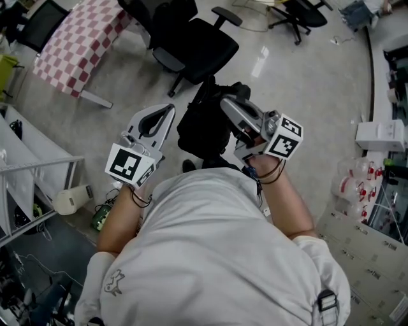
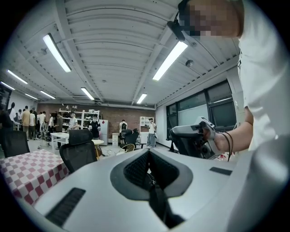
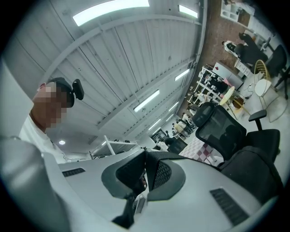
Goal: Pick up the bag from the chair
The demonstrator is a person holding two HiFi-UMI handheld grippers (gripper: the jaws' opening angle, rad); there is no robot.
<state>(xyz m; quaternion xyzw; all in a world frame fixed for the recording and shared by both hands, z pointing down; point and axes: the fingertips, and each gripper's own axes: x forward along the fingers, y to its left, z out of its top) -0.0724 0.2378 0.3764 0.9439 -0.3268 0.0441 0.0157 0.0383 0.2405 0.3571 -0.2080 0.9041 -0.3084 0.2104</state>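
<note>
In the head view the black bag [image 1: 203, 127] hangs off the floor between my two grippers, in front of the black office chair [image 1: 197, 44]. My left gripper [image 1: 169, 109] is to the bag's left and my right gripper [image 1: 224, 102] is over its top. In the left gripper view the left gripper [image 2: 148, 152] has its jaws together, and a black strap [image 2: 156, 199] runs out from between them. The right gripper [image 3: 146, 155] is likewise shut, with a black strap [image 3: 123, 214] and a white tag [image 3: 140, 204] coming out of its jaws.
A red-checked table [image 1: 83, 44] stands far left, and a second chair [image 1: 299, 13] at the far top. A metal rack [image 1: 38, 169] and a white canister [image 1: 73, 198] are at the left. White boxes [image 1: 379, 135] and bottles [image 1: 357, 184] line the right. People stand in the distance [image 2: 29, 120].
</note>
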